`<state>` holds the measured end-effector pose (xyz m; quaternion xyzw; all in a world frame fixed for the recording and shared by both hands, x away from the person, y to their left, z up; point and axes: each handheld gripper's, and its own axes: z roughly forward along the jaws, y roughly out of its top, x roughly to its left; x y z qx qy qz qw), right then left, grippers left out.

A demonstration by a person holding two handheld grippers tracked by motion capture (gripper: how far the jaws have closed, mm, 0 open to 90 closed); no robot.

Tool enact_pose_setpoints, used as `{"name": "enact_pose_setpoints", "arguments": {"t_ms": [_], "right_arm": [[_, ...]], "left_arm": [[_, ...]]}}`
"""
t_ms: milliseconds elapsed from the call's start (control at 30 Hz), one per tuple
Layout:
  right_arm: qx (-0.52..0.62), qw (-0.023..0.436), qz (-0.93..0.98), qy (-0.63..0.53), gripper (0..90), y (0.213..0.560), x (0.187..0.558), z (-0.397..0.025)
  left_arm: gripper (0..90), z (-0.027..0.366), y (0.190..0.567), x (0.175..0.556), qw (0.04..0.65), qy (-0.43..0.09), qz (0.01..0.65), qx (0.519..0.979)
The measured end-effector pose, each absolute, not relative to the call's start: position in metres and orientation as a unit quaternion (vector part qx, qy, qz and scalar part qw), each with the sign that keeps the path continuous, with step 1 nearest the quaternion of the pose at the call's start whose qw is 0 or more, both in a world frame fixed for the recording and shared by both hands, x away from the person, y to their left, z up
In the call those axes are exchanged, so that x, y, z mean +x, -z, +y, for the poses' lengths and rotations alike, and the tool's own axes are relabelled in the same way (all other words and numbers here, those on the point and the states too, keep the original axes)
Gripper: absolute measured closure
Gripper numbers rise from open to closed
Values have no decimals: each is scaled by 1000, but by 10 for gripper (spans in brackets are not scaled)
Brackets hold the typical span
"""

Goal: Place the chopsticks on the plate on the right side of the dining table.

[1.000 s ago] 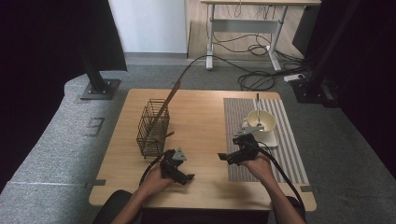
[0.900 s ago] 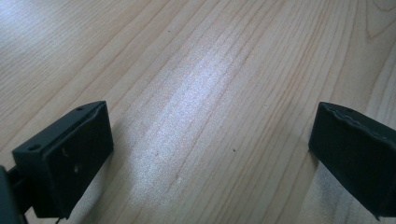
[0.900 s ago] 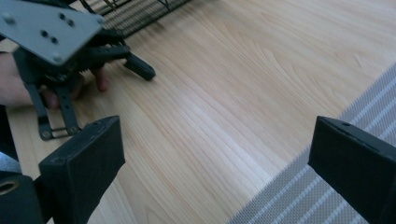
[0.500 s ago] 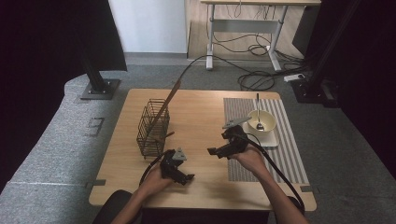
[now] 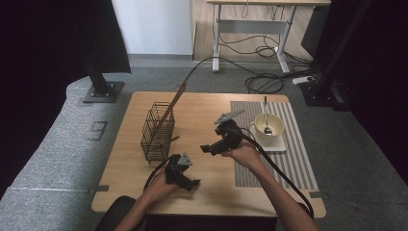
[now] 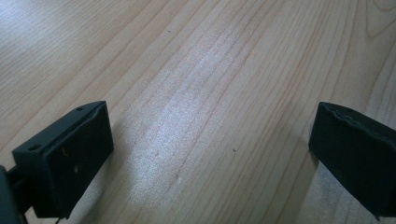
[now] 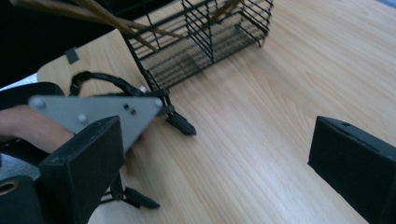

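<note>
A: Fingers first, please. What are they doing?

B: The black pads (image 6: 70,154) of the left gripper (image 5: 190,183) are spread wide, and bare wood lies between them. The right gripper (image 5: 208,149) is spread wide too, with nothing in it. Both hands are empty.

A: So is any work done?

B: I think it has hardly begun. Nothing is picked up. The right gripper hangs over the middle of the light wooden table (image 5: 207,202) and points toward the black wire basket (image 5: 158,133). The left gripper sits low near the front edge.

A: What is in the basket?

B: Long brown wooden sticks (image 5: 174,102) lean out of its top, toward the back edge. They may be chopsticks or a long spoon; I cannot tell. The basket stands on the left half of the table.

A: Any other holder?

B: A cream round bowl (image 5: 268,130) sits on a pale square coaster (image 5: 279,147), on the grey striped mat (image 5: 298,163) by the right edge. A thin metal spoon (image 5: 266,115) stands in it.
</note>
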<state>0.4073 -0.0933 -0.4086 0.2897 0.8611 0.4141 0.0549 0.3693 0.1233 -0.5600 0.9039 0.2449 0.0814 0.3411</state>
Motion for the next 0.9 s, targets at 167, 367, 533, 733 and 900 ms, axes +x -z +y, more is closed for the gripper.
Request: {"name": "enact_pose_setpoints", "arguments": {"t_ms": [167,367,533,733,900], "right_arm": [[272,53,869,-410,26,401,409,-76],[256,42,874,-410,29,397,411,-56],[245,32,876,-414,46,393,412,-41],[231,35,881,-412,100,388,411,-25],[225,33,883,-410,137,388,412,-11]], "left_arm": [[0,123,560,369,341,-82,244,904],[0,124,560,370,340,-81,242,905],[0,124,560,370,339,-82,242,905],[0,123,560,370,339,-82,244,905],[0,123,560,369,341,-82,244,904]]}}
